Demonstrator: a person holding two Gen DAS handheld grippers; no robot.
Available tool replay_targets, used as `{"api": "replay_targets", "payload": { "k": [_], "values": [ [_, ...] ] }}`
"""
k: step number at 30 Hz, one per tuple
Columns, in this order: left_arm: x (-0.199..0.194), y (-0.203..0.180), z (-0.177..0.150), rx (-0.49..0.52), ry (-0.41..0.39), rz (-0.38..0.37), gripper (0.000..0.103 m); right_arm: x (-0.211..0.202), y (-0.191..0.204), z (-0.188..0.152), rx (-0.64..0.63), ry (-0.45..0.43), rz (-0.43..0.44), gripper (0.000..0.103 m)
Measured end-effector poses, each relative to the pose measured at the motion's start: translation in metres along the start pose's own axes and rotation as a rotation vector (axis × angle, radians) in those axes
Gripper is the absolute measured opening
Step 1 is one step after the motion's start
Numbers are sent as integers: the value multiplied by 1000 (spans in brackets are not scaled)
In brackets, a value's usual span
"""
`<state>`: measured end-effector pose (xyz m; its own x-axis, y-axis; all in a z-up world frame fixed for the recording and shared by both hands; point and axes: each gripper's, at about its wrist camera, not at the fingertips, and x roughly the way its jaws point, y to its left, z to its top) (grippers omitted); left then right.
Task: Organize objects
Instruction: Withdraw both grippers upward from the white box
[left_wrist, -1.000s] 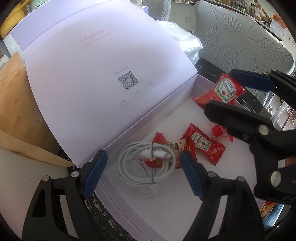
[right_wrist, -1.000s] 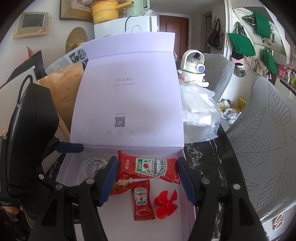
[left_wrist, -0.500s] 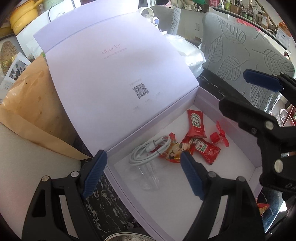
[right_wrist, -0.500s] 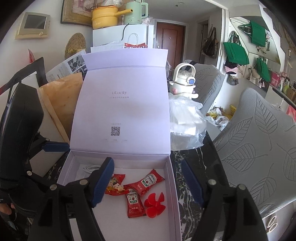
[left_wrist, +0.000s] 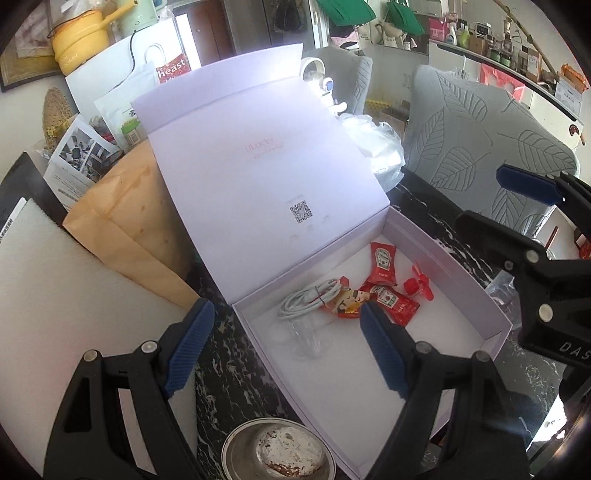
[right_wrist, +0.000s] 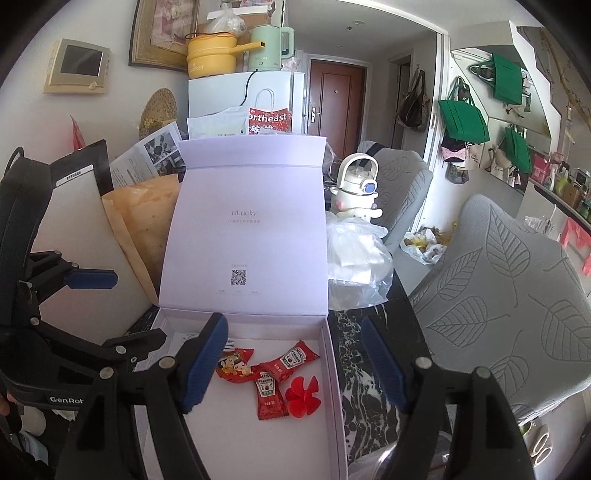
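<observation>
Apparently the sorting is well along: the open lavender gift box (left_wrist: 461, 273), lower centre of both views, already holds a coiled white cable (left_wrist: 308, 299), two Heinz ketchup packets (left_wrist: 384, 262), a red snack packet (left_wrist: 345, 301), a small red fan blade (left_wrist: 417, 286) and a clear plastic piece (left_wrist: 306, 334). Probably only closing the upright lid (right_wrist: 247, 229) remains. The left gripper (left_wrist: 288, 349) and right gripper (right_wrist: 295, 363) both stand spread and empty above the box.

Lilac box (left_wrist: 436, 254) open, lid upright; inside: ketchup sachets (left_wrist: 384, 260), white cable (left_wrist: 308, 299), red propeller (left_wrist: 417, 284).
</observation>
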<state>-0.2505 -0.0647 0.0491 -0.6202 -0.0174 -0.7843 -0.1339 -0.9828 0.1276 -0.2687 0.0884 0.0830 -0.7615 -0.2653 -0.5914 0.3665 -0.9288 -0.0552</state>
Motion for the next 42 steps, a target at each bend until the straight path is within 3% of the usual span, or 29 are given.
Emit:
{"api": "replay_targets", "payload": {
  "k": [14,27,42],
  "values": [
    [-74,-20,-20,-10,-96,5,90,-78,0,-17,-14,-57,-25,79],
    [-126,-33,-50,-54,-154,-18,91,-134,5,-50,-20,-71,-53,80],
    [-141,-52,-108,-43,-118,-36,91,-155,20,-115,-34,-12,-42,80]
  ]
}}
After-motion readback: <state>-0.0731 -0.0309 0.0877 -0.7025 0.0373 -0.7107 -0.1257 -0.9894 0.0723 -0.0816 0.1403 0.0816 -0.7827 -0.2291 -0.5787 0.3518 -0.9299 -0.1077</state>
